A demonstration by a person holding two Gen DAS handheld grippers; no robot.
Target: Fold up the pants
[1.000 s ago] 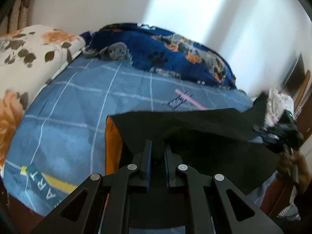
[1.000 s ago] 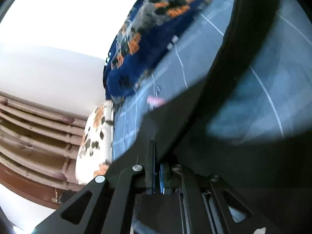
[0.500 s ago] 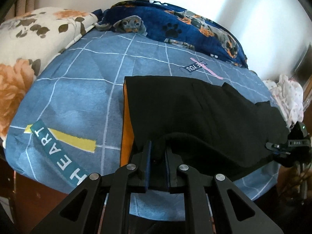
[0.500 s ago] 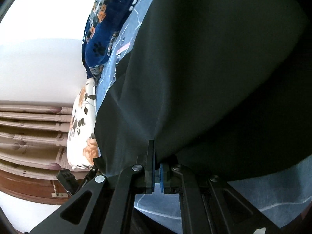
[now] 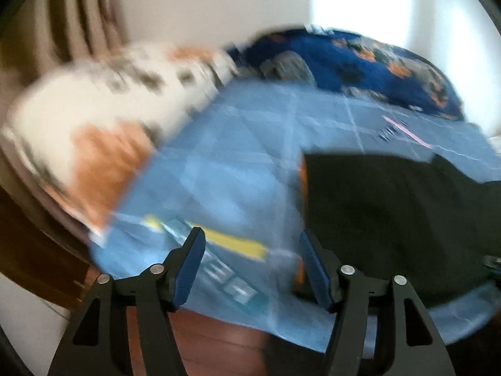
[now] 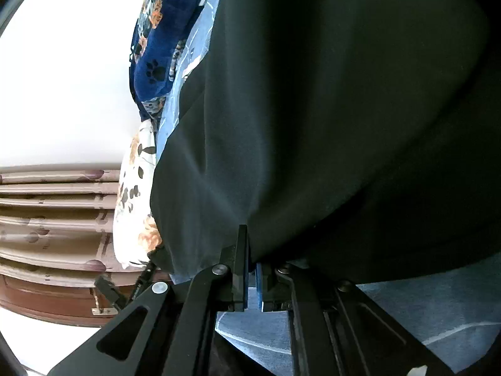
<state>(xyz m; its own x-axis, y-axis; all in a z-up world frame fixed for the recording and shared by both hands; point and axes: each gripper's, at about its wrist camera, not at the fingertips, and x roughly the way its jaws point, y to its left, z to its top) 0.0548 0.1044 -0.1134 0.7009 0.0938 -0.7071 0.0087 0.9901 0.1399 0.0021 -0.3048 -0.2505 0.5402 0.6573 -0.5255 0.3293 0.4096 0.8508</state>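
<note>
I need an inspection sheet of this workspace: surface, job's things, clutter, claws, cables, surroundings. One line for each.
Surface: bed with blue checked sheet.
Job's things: black pants lying flat on the sheet, orange edge showing.
Clutter: dark blue paw-print blanket, floral pillow.
Claws: left claw has just been opening, nothing between; right claw shut on the pants' edge.
Cables: nothing seen.
Surroundings: white wall, curtain.
</note>
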